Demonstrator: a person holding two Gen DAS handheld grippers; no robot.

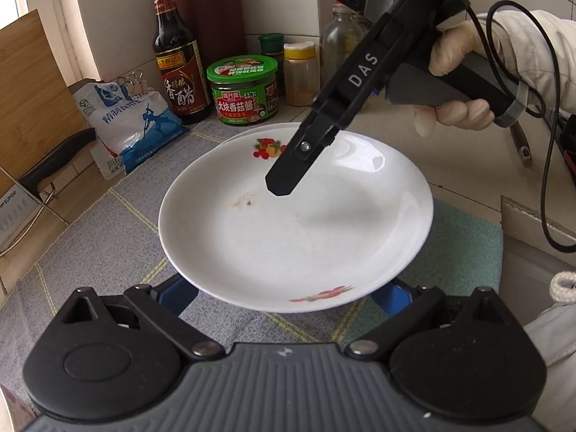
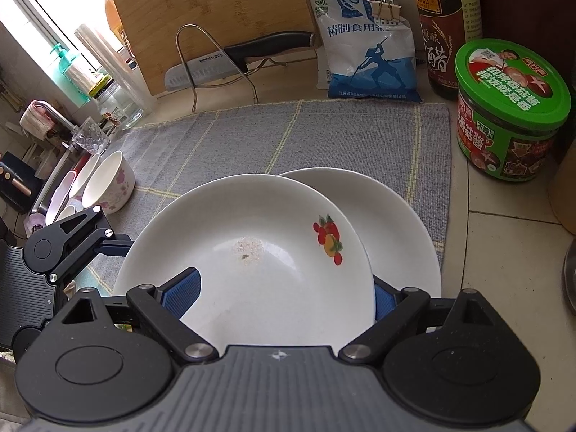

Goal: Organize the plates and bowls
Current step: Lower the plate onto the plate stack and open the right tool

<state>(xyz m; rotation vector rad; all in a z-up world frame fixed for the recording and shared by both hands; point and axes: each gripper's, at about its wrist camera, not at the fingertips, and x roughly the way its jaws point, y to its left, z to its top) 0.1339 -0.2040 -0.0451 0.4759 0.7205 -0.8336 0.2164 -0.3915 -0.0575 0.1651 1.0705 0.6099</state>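
Note:
A white plate with fruit prints (image 1: pixel 295 223) (image 2: pixel 248 262) is held above the grey mat. A second white plate (image 2: pixel 396 223) lies on the mat beneath it, its far rim peeking out in the left wrist view (image 1: pixel 252 130). My left gripper (image 1: pixel 284 298) has its blue pads under the plate's near edge, its fingertips hidden. My right gripper (image 2: pixel 284 298) straddles the plate's edge, one blue pad (image 2: pixel 181 297) above it and the other below; it also shows in the left wrist view (image 1: pixel 284 183). Pink-flowered bowls (image 2: pixel 108 183) stand at the mat's left edge.
Grey checked mat (image 2: pixel 288 136). Behind it stand a green-lidded sauce jar (image 2: pixel 511 115), a vinegar bottle (image 1: pixel 180 61), a salt bag (image 2: pixel 367 46), a cutting board (image 2: pixel 212 18) and a knife on a wire rack (image 2: pixel 230 61). Spice jars (image 1: pixel 298 72) are at the wall.

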